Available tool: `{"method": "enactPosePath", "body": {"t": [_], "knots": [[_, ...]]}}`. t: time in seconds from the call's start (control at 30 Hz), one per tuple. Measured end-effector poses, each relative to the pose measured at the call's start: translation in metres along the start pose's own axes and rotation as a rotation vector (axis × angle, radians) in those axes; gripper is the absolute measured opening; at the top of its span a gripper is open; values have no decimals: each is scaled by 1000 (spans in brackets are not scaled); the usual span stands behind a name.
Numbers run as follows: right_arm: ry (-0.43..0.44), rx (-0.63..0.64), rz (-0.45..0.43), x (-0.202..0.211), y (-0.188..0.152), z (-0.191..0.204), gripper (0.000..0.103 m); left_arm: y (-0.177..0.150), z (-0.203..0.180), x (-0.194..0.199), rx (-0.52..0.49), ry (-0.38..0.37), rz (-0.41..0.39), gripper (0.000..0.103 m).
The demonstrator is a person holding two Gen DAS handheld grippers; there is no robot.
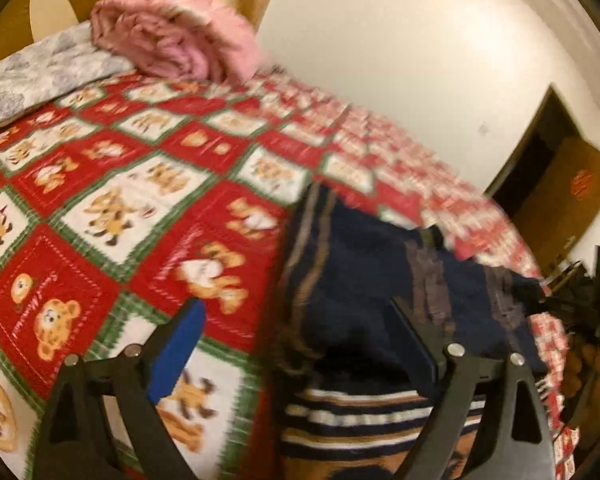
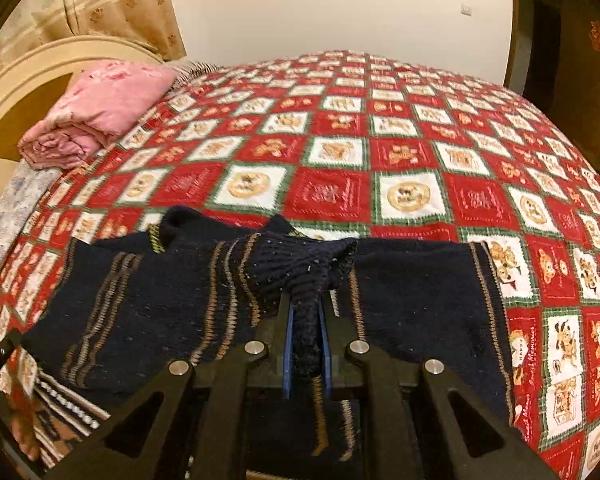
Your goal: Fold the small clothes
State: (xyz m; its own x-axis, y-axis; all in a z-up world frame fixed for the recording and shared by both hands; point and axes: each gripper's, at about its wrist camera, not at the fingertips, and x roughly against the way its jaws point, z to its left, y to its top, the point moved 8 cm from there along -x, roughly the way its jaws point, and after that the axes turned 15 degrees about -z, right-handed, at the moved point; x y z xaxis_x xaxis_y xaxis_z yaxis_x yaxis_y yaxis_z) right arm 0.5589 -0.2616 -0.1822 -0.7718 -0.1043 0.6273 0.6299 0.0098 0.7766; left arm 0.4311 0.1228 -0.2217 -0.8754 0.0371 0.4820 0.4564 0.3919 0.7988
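Note:
A navy knitted sweater (image 2: 412,300) with brown and white stripes lies on the red, white and green checked bedspread (image 2: 340,152). My right gripper (image 2: 307,312) is shut on a bunched ribbed part of the sweater (image 2: 300,276), pinched between its blue-padded fingers. In the left wrist view, which is blurred, the sweater (image 1: 360,292) lies on the bedspread (image 1: 112,184), and my left gripper (image 1: 296,312) is open with its jaws wide apart over the sweater's left edge, holding nothing. The right gripper (image 1: 580,304) shows at that view's right edge.
A folded pink quilt (image 2: 96,112) and a pale floral pillow (image 2: 16,216) lie at the head of the bed by the cream headboard (image 2: 32,76). They also show in the left wrist view, quilt (image 1: 172,36) and pillow (image 1: 40,76). A dark doorway (image 1: 552,176) is at the right.

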Motion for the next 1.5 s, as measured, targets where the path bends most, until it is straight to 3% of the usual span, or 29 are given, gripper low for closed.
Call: {"method": "enactPosePath", "body": {"t": [0.23, 0.33, 0.4, 0.5, 0.6, 0.7, 0.8, 0.93, 1.2, 1.33, 1.5], "knots": [[-20, -32, 51, -22, -22, -17, 11, -22, -8, -20, -199, 82, 123, 93], [-23, -57, 100, -32, -38, -25, 12, -26, -13, -18, -250, 95, 124, 93], [-31, -53, 116, -35, -44, -30, 16, -32, -16, -17, -269, 74, 139, 93], [-39, -43, 108, -28, -45, -34, 30, -30, -15, -15, -259, 63, 130, 93], [-73, -8, 59, -11, -36, -34, 31, -32, -17, -16, -260, 49, 134, 93], [17, 4, -1, 9, -27, -13, 31, -33, -19, -17, -271, 47, 135, 94], [103, 59, 26, 10, -34, 19, 31, -34, -20, -17, -280, 51, 136, 96], [69, 112, 122, -10, -65, 34, 31, -35, -20, -16, -283, 43, 140, 97], [10, 121, 115, 9, -71, 32, 31, -39, -22, -16, -309, 54, 147, 101], [105, 69, 10, 18, -43, 66, 31, -39, -22, -16, -311, 63, 145, 103], [155, 161, 94, 0, -66, 114, 31, -39, -20, -17, -307, 66, 146, 103]]}}
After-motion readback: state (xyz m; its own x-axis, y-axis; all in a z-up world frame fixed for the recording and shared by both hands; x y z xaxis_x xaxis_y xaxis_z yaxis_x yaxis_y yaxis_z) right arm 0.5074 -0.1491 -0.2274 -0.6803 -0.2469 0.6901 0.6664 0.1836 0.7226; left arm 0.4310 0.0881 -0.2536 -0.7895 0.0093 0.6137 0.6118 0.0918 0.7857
